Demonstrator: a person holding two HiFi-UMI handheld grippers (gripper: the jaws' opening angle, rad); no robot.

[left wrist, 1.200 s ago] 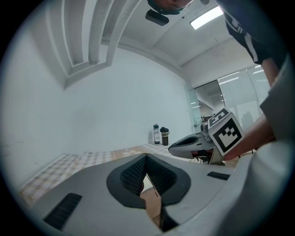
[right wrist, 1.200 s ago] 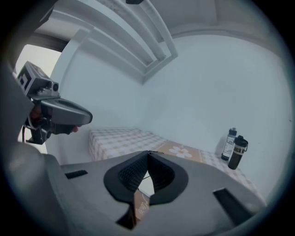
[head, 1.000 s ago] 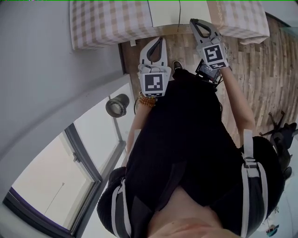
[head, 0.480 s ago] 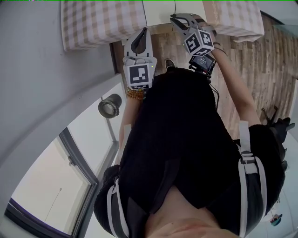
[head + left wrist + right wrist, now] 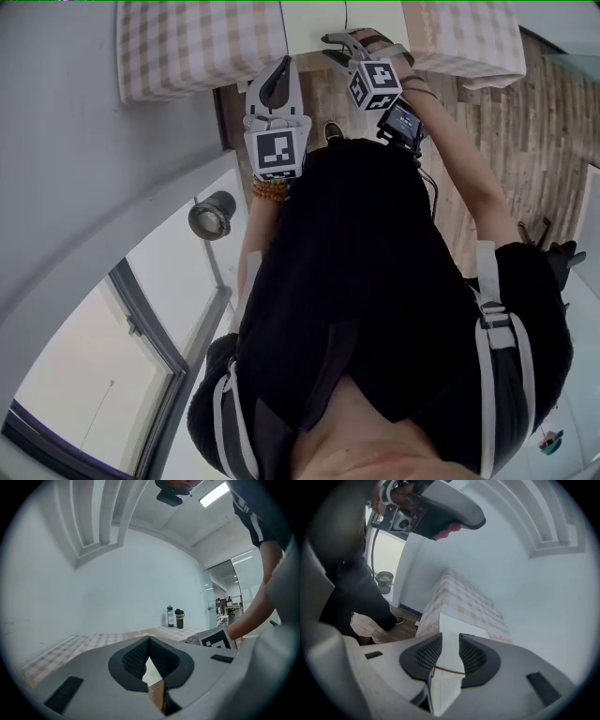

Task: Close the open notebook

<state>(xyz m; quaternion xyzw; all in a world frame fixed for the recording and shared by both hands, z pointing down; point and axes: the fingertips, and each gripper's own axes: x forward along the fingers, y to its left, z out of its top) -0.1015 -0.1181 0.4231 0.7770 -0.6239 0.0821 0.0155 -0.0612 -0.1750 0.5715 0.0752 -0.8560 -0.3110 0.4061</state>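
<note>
The right hand-held gripper [image 5: 450, 639] has dipped and rolled onto the open notebook [image 5: 314, 23] at the tabletop's [image 5: 187, 47] near edge, its jaws just spreading with the pages between them unpinched, so the closing grab looks imminent, while the left hand-held gripper [image 5: 149, 638] hangs beside it, jaws together.

Checked tablecloth [image 5: 187, 47], beige and white. Clear bottle [image 5: 170, 616] and dark bottle [image 5: 179, 618] (side by side, upright, far end). Round grey bin [image 5: 211, 216]. Wood-plank floor [image 5: 487, 159]. Window frame [image 5: 155, 337].

Your right claw [image 5: 334, 41] has rolled and dropped toward the notebook [image 5: 449, 637], its jaws just opening with the notebook showing between them.
</note>
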